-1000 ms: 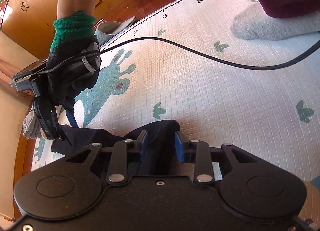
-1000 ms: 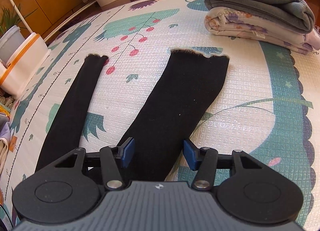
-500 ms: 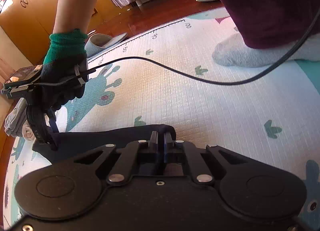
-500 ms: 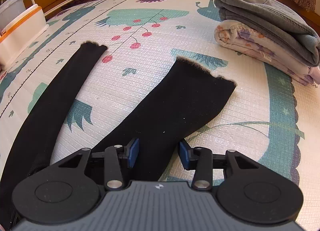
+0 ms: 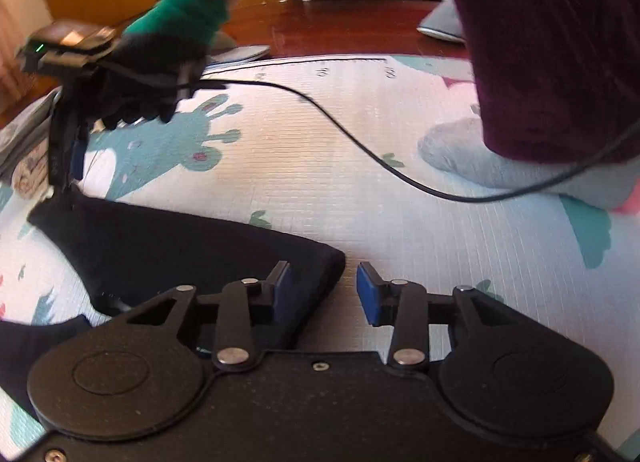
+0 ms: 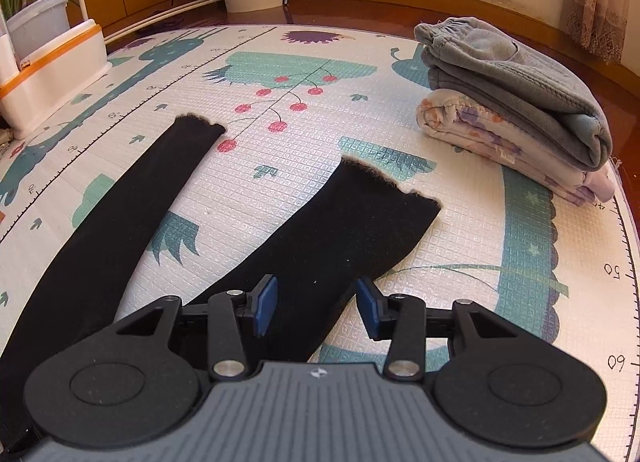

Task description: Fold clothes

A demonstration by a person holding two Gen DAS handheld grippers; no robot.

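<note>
We are at the waist end of the black leggings (image 6: pixel 320 246), which lie flat on the play mat (image 6: pixel 460 246) with both legs running away from us toward 11 and 1 o'clock in the right wrist view. The step in hand, as we judge it, is taking the waist corners to start a fold. To do it well we should bite both layers of cloth at each corner, lift evenly, and carry the waist toward the cuffs without dragging the legs askew.

Our left gripper (image 5: pixel 320 292) sits low over the mat with its pads spread; the waistband corner (image 5: pixel 320 262) lies by the left pad, at about 10 o'clock from the gap, and is not pinched. Our right gripper (image 6: pixel 316 304) also stands spread, straddling the near part of the right leg, holding nothing. In the left view, our gloved right hand (image 5: pixel 152 73) is at 10 o'clock, the tool pointing down at the far waist corner; blur hides whether it touches.

A cable (image 5: pixel 360 149) trails across the mat; we should keep it off the cloth. Folded clothes (image 6: pixel 516 109) are stacked at 2 o'clock, well apart.
</note>
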